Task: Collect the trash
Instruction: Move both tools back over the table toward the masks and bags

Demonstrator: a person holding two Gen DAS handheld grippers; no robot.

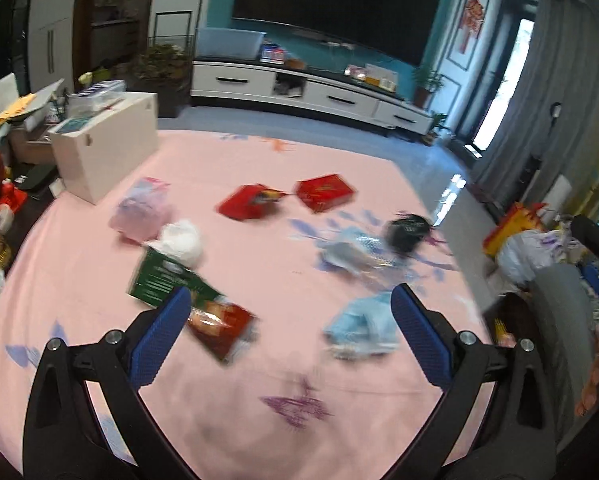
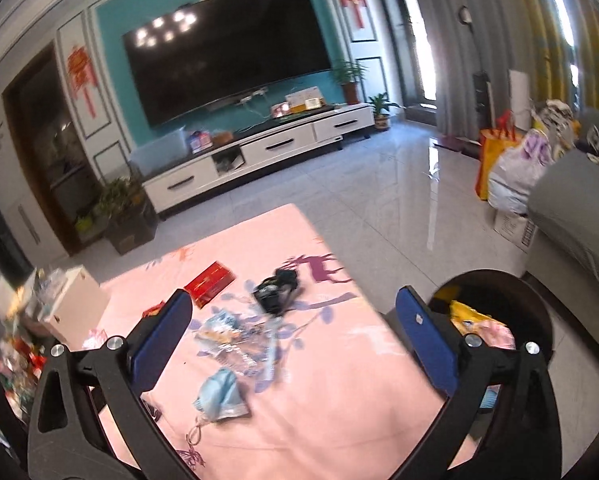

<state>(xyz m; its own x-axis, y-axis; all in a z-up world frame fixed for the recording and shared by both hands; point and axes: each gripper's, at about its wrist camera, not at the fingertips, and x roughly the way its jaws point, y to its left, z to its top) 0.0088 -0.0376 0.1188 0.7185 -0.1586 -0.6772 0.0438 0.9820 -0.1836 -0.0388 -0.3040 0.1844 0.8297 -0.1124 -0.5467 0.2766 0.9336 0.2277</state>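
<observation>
Your left gripper (image 1: 290, 307) hangs with jaws spread wide and empty above the pink cloth-covered table (image 1: 259, 168); your right gripper (image 2: 293, 314) is just as wide, nothing between its ribbed blue pads. Take the crumpled blue face mask (image 2: 220, 394) as your landmark: soft, pleated fabric lying just ahead of both grippers. Beyond it sits a crinkly clear plastic wrapper (image 2: 235, 340), then a black wad (image 2: 277, 286). Left of the mask lies a glossy red snack packet (image 1: 221, 326) (long axis slanting away leftward) beside a flat green box (image 1: 167, 280). To the mask's right, off the table edge, stands the round dark bin (image 2: 511, 296).
</observation>
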